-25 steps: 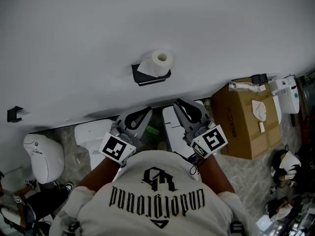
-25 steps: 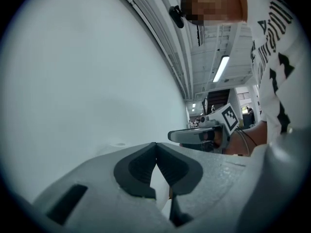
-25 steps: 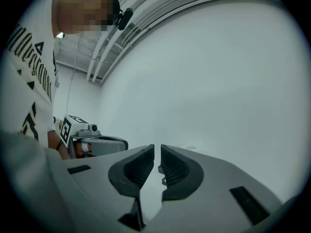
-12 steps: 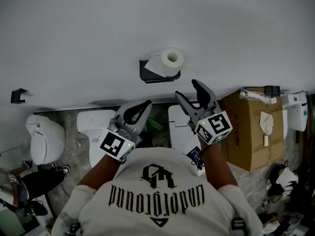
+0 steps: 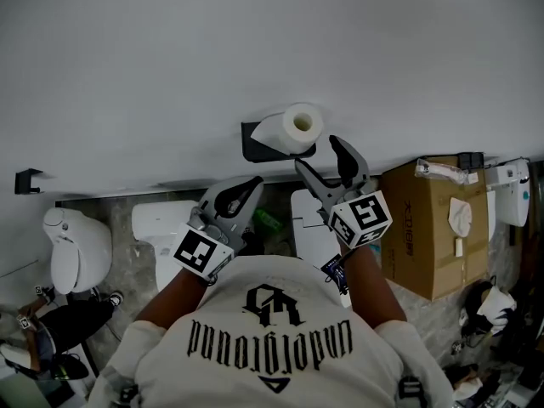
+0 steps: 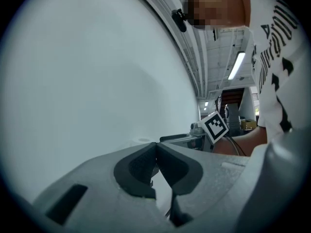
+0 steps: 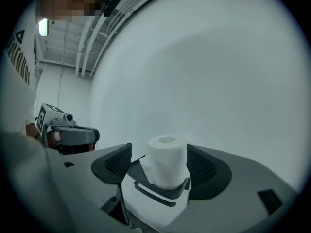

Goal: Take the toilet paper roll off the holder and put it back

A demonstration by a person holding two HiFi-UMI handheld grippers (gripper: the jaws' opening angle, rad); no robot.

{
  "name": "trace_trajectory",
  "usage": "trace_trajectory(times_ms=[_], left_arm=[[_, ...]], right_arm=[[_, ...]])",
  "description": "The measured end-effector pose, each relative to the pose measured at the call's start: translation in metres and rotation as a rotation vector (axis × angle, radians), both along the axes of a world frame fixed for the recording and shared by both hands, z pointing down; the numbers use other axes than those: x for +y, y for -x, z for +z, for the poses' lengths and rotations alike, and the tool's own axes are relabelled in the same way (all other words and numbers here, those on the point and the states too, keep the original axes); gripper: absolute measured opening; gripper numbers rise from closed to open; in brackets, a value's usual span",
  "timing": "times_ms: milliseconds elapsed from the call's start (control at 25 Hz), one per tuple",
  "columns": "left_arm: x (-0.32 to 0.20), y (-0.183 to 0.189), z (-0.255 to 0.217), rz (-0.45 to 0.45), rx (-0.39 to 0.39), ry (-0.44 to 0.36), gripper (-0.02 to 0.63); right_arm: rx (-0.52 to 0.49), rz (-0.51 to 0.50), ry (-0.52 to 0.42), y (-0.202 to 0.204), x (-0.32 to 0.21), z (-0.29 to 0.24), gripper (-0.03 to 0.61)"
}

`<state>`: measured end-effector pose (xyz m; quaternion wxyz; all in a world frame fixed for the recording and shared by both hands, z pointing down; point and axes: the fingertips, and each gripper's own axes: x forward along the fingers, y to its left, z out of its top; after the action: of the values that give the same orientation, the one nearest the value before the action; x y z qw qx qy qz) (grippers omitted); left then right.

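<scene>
A white toilet paper roll (image 5: 302, 126) stands upright on a black wall holder (image 5: 253, 143). My right gripper (image 5: 320, 155) is just short of it. Its jaws have just been opening and now stand wide. In the right gripper view the roll (image 7: 166, 161) and the holder (image 7: 160, 192) show in the gap between the two pads (image 7: 116, 163), and neither pad presses on the roll. My left gripper (image 5: 242, 189) hangs lower left of the holder, shut on nothing. In the left gripper view the left gripper (image 6: 156, 145) has its pads together, and the right gripper's marker cube (image 6: 215, 126) shows beyond.
The white wall (image 5: 255, 41) fills the upper view. Below on the floor stand a brown cardboard box (image 5: 429, 219) at right, white toilets (image 5: 76, 249) at left, and a green item (image 5: 265, 219). A small black hook (image 5: 25, 179) sits on the wall at far left.
The right gripper's jaws went from shut to wide open as it moved up to the roll. The left gripper also edged toward the wall, still shut.
</scene>
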<state>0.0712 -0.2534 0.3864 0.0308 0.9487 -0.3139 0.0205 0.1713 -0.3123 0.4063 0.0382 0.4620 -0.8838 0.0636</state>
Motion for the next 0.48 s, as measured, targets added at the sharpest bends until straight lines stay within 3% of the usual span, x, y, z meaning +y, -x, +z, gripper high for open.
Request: trace_trajectory(times_ms=[480], left_arm=[[-0.05, 0.011, 0.015, 0.049, -0.014, 0.049, 0.014]], right_arm=[[0.045, 0.032, 0.06, 0.015, -0.05, 0.026, 0.333]])
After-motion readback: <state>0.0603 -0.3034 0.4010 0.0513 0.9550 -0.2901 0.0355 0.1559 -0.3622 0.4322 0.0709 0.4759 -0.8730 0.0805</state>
